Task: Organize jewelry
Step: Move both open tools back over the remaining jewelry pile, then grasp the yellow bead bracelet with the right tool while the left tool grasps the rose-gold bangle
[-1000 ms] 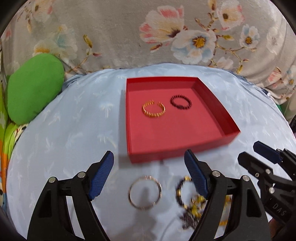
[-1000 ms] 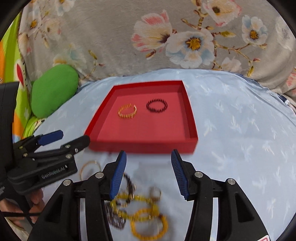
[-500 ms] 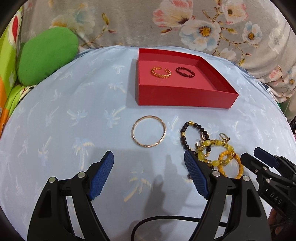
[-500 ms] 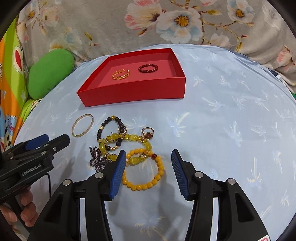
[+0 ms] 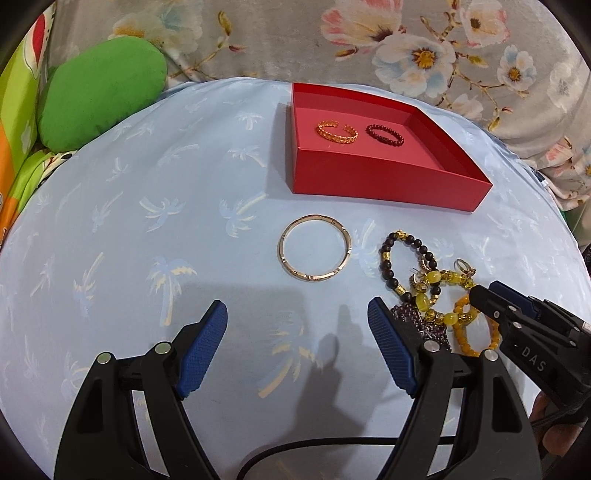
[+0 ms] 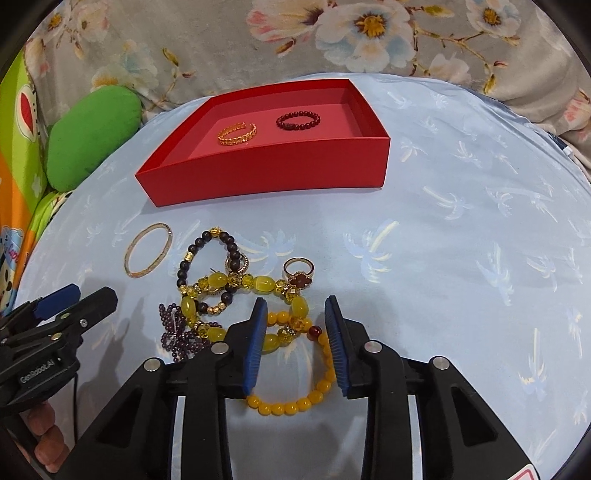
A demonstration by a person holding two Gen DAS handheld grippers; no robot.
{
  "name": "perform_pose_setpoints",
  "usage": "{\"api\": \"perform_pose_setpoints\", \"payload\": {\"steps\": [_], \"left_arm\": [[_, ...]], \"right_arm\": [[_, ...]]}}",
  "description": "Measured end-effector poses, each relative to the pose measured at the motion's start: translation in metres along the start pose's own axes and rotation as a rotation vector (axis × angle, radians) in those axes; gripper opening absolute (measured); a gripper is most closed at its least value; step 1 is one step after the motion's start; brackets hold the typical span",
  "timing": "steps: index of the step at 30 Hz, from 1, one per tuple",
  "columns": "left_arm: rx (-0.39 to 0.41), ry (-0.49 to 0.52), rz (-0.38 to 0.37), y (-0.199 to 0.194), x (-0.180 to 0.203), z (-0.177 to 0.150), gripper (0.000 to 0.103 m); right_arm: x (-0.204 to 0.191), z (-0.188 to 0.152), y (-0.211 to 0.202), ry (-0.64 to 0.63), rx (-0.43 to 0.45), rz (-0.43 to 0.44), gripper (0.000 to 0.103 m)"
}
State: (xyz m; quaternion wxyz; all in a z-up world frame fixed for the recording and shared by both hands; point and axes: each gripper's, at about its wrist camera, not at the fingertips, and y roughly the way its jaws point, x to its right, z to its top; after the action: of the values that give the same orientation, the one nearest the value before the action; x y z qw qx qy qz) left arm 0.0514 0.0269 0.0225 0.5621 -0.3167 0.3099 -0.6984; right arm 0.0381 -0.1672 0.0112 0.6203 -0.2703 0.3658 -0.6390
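Note:
A red box (image 5: 388,184) (image 6: 266,173) holds a gold cuff (image 5: 337,133) (image 6: 236,133) and a dark red bead ring (image 5: 384,134) (image 6: 298,121). In front of it lie a thin gold bangle (image 5: 314,253) (image 6: 148,249) and a tangled pile: black bead bracelet (image 6: 207,258), yellow bead strand (image 6: 221,280), clover ring (image 6: 299,275), purple beads (image 6: 177,328). My right gripper (image 6: 295,332) (image 5: 491,295) is closing, its jaws straddling the orange bead bracelet (image 6: 291,402) without pressing on it. My left gripper (image 5: 297,339) (image 6: 81,295) hangs open and empty, short of the bangle.
Everything rests on a pale blue palm-print cloth (image 5: 147,221). A green cushion (image 5: 99,88) (image 6: 92,136) lies at the far left, with floral fabric (image 6: 369,33) behind. A black cable (image 5: 314,446) trails under my left gripper. A hand (image 6: 40,435) shows at the lower left.
Both grippers have drawn back from the red box and sunk toward the cloth. The right jaws have narrowed around the orange bracelet. The left jaws keep their width.

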Motion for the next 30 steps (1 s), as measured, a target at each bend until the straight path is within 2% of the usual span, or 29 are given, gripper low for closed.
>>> {"api": "perform_pose_setpoints", "payload": {"steps": [1, 6, 13, 25, 30], "left_arm": [[0.001, 0.001, 0.005, 0.001, 0.0, 0.0, 0.074], [-0.004, -0.012, 0.011, 0.005, -0.005, 0.004, 0.074], [-0.005, -0.024, 0.011, 0.011, -0.008, 0.013, 0.074], [-0.059, 0.026, 0.015, 0.051, 0.007, 0.035, 0.075], [-0.05, 0.07, 0.05, 0.055, 0.012, 0.036, 0.074]], "right_arm": [[0.0, 0.0, 0.002, -0.001, -0.004, 0.0, 0.023], [0.001, -0.001, 0.003, 0.007, -0.003, 0.011, 0.01], [0.003, -0.002, -0.003, 0.022, 0.01, 0.022, 0.009], [0.003, 0.006, -0.011, 0.032, 0.028, 0.054, 0.009], [0.005, 0.007, -0.009, 0.043, 0.023, 0.058, 0.009]]}}
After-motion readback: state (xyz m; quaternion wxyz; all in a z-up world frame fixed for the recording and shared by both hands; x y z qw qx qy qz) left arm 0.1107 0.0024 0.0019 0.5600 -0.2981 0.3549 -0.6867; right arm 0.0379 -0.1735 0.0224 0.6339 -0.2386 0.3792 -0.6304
